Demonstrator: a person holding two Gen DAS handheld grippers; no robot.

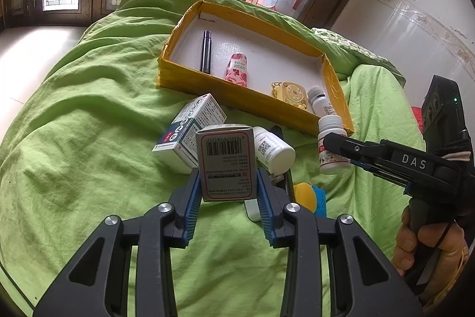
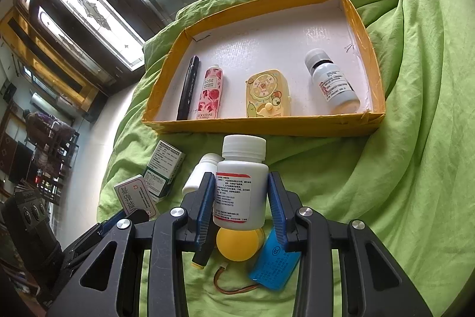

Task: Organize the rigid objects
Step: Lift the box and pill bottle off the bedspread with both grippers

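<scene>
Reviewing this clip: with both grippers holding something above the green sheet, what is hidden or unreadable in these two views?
- Left wrist view: the blue battery and yellow ball are mostly hidden behind the left gripper and its grey box.
- Right wrist view: the white bottle in the right gripper covers the ball's top; its small print is unreadable.
- Both views: the yellow tray near wall hides its contents' lower ends.

Wrist views, downward over shared tray (image 1: 249, 100)
</scene>
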